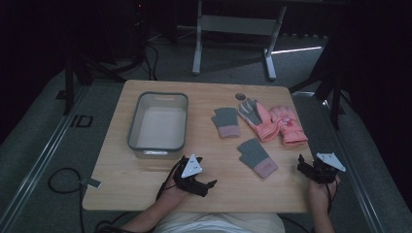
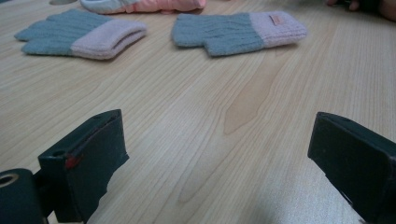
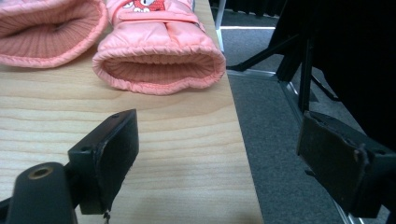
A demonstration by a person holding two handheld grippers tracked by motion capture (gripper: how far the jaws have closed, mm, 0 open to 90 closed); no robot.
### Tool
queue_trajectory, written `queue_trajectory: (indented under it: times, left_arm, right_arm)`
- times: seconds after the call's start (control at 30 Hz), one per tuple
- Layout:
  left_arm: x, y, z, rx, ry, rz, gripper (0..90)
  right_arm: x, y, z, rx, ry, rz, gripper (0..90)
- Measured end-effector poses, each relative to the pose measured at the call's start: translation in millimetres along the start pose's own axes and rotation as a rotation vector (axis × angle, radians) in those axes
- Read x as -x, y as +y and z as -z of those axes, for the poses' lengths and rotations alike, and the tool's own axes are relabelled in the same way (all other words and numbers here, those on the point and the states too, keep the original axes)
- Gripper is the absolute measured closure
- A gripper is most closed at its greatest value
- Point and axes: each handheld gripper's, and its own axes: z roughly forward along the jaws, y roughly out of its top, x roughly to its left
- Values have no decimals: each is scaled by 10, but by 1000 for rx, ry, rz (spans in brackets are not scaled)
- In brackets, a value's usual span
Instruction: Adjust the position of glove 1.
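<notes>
Your left gripper (image 1: 210, 185) sat low in the middle of the high view, jaws spread over bare wood, pinching nothing. Your right gripper (image 1: 301, 166) hung at the lower right table edge, jaws equally wide and empty. You had four gloves right of centre: two grey gloves (image 1: 257, 157) (image 1: 226, 121) and two pink gloves (image 1: 257, 118) (image 1: 287, 124). One grey bin (image 1: 158, 145) stood left of centre.

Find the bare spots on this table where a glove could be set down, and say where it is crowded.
Bare wood runs along the near edge between the left gripper and right gripper, and left of the grey bin. The far right is crowded: two grey gloves and two pink ones.
</notes>
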Motion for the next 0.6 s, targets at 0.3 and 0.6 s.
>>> queue_trajectory:
  times: [0.3, 0.6]
  left_arm:
    - [-30, -2, 4, 9, -11, 26, 38]
    - [-5, -1, 5, 6, -15, 2, 37]
  right_arm:
    - [-24, 0, -14, -22, 25, 31, 136]
    - [-44, 3, -24, -44, 44, 55, 137]
